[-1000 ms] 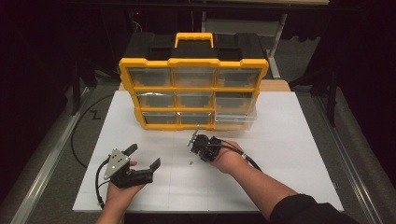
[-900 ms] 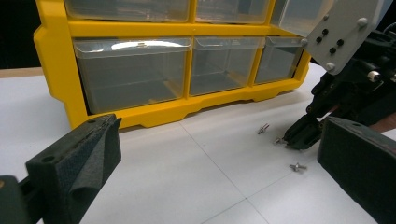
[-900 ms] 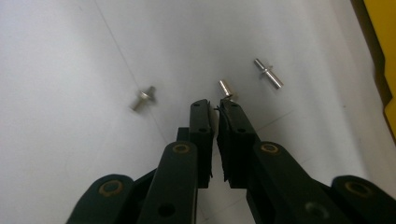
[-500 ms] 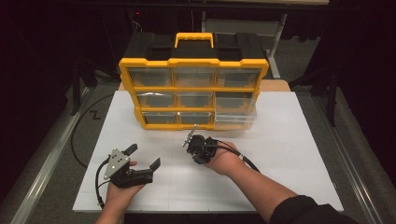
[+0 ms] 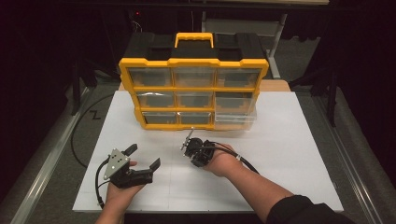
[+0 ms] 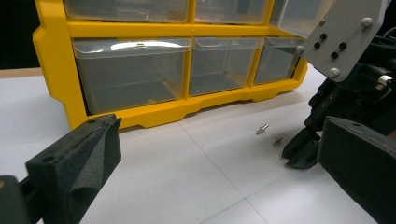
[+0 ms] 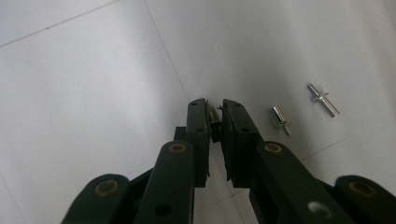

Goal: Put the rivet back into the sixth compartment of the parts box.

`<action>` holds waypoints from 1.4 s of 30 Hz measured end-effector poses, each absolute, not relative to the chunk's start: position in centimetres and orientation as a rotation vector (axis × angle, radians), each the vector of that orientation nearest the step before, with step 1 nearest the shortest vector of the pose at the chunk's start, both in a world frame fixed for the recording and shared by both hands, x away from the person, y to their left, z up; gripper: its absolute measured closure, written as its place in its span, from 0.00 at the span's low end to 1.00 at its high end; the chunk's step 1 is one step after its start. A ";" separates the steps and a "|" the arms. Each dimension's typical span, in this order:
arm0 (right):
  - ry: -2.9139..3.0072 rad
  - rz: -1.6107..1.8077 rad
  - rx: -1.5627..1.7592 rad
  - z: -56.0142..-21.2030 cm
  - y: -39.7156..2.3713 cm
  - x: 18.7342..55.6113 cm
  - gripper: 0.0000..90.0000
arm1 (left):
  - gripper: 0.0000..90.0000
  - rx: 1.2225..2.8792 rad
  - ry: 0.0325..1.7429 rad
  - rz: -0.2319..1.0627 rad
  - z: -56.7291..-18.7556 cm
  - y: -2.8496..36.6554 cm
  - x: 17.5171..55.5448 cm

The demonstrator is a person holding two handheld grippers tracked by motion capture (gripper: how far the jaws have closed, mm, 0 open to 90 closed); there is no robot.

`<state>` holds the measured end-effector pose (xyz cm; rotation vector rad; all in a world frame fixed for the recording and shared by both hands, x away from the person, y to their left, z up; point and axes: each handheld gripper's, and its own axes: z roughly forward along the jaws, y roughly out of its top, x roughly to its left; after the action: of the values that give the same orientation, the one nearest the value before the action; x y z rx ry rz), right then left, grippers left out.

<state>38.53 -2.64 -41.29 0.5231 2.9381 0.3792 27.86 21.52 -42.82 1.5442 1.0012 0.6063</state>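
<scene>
A small metal pin point(image 7: 214, 122) sat pinched between the pads of the right gripper point(image 7: 214, 116), low over the white table point(image 5: 289, 140), near centre; its jaws had just been closing on the pin. Two more pins point(image 7: 280, 118) point(image 7: 323, 99) lay loose on the table just right of those jaws. The left gripper point(image 5: 142, 156) rested near-left, jaws wide apart, holding nothing. Farther back stood the yellow drawer organizer point(image 5: 194, 93), its bottom-right drawer point(image 5: 235, 120) pulled out.
</scene>
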 end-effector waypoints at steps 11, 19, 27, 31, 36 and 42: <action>2.934 0.346 0.520 -40.3 -3.1 38.1 0.94 | 0.00 1.543 1.002 0.605 -42.8 21.5 27.9; 2.927 0.327 0.503 -39.4 -4.6 37.3 0.94 | 0.00 1.548 1.002 0.607 -42.8 21.5 27.8; 2.919 0.302 0.520 -38.8 -6.6 36.4 0.94 | 0.00 1.553 1.001 0.609 -42.9 21.4 27.8; 2.917 0.279 0.526 -38.6 -7.7 35.9 0.94 | 0.00 1.553 1.000 0.611 -42.8 21.3 27.8; 2.910 0.267 0.538 -38.3 -8.9 35.6 0.94 | 0.00 1.556 0.999 0.612 -42.8 21.3 27.8; 2.905 0.251 0.568 -38.2 -10.5 35.2 0.94 | 0.00 1.555 0.998 0.612 -42.8 21.3 27.8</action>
<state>35.24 -10.51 -38.23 0.5683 2.9054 0.2509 27.80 21.29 -42.82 1.5553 0.9980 0.6122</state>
